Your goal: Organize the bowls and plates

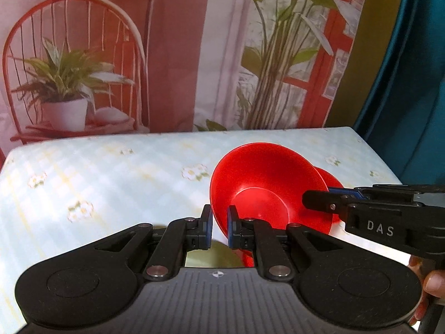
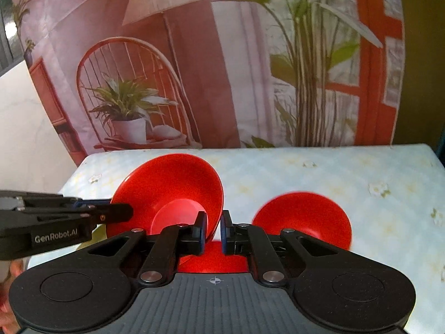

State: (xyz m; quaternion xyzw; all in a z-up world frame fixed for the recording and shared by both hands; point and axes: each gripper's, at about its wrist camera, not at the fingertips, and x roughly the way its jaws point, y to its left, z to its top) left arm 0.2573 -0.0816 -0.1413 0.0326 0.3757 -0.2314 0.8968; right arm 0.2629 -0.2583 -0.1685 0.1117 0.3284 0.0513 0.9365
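A red bowl [image 1: 261,183] [image 2: 167,186] hangs tilted above the table, held by both grippers on opposite sides of its rim. My left gripper [image 1: 219,222] is shut on the rim's left side; in the right wrist view it [image 2: 119,211] comes in from the left. My right gripper [image 2: 213,222] is shut on the rim's right side and shows at the right [image 1: 317,199] of the left wrist view. A second red bowl [image 2: 303,217] [image 1: 331,178] sits on the table behind. More red dishware [image 2: 211,260] lies under the right gripper, mostly hidden.
The table [image 1: 111,172] wears a pale floral cloth. A yellow-green dish [image 1: 208,257] peeks out below the left gripper. A printed backdrop [image 1: 167,55] of a chair and plants hangs right behind the far edge. A person's fingers [image 1: 434,281] grip the right handle.
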